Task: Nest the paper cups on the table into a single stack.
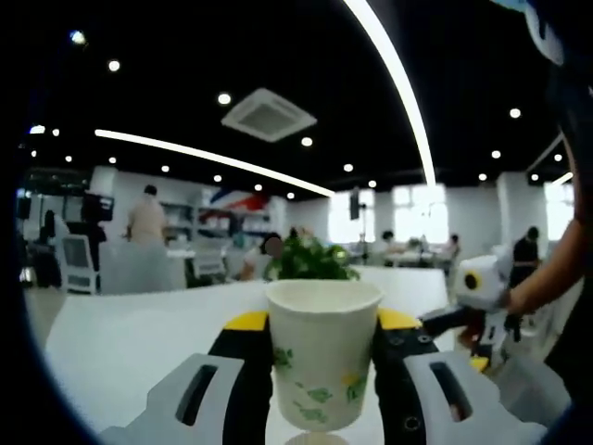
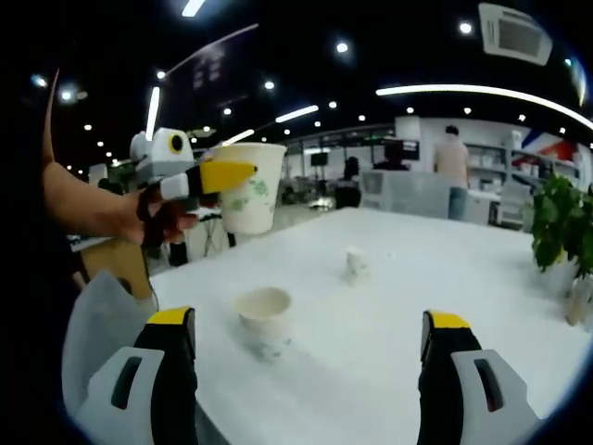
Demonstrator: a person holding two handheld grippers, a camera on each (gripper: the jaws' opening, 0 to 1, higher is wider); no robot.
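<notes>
My left fingers (image 1: 322, 371) are clamped on a cup (image 1: 322, 357), one pad on each side of its wall about halfway up, and it hangs upright above the desk (image 1: 120, 343), mouth up, long axis vertical. In the right gripper view the same cup (image 2: 248, 188) sits at about 10 o'clock, raised well off the desk in the left gripper (image 2: 215, 176). My right fingers (image 2: 310, 348) stand wide apart with nothing between them. Just ahead of them, toward 11 o'clock, a second cup (image 2: 264, 321) stands upright on the desk (image 2: 445, 269), mouth open to the ceiling; a third cup (image 2: 357, 262) stands further out at 12 o'clock, too small to tell its mouth from its base. I judge these cups light, thin-walled and easy to crush, with a rolled rim that stiffens only the top. So I would squeeze gently on the mid wall, as now, and lower the held cup base first, axis kept vertical, straight into the near cup's mouth. A tilt could catch its rim or knock it over.
</notes>
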